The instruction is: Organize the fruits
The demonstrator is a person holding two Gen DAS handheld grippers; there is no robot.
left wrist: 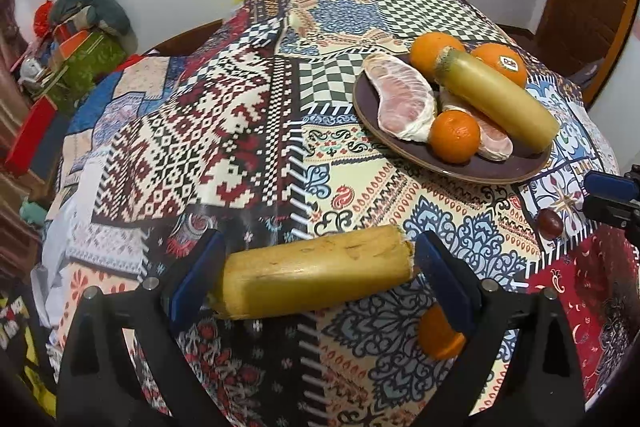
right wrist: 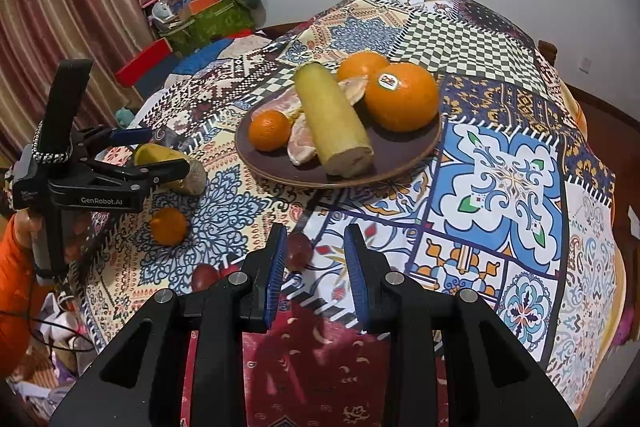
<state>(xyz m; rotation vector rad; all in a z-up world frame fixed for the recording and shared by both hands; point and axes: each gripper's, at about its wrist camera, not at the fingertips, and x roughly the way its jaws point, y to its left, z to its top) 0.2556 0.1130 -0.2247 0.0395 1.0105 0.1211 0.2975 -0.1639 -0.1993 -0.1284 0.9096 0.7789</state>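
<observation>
Near the plate [left wrist: 448, 169], left gripper [left wrist: 320, 267] fingers spread around stiff, smooth, likely weighty sugarcane piece [left wrist: 316, 275], best gripped mid-length; right gripper [right wrist: 316, 275] fingers narrowly parted, empty.

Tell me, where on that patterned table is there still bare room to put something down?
The widest free stretch is the tablecloth left of the brown plate, toward the far edge. The blue-tile patch right of the plate is bare too. It's crowded on the plate itself and at the near edge, around the cane piece, small orange and grapes.
</observation>
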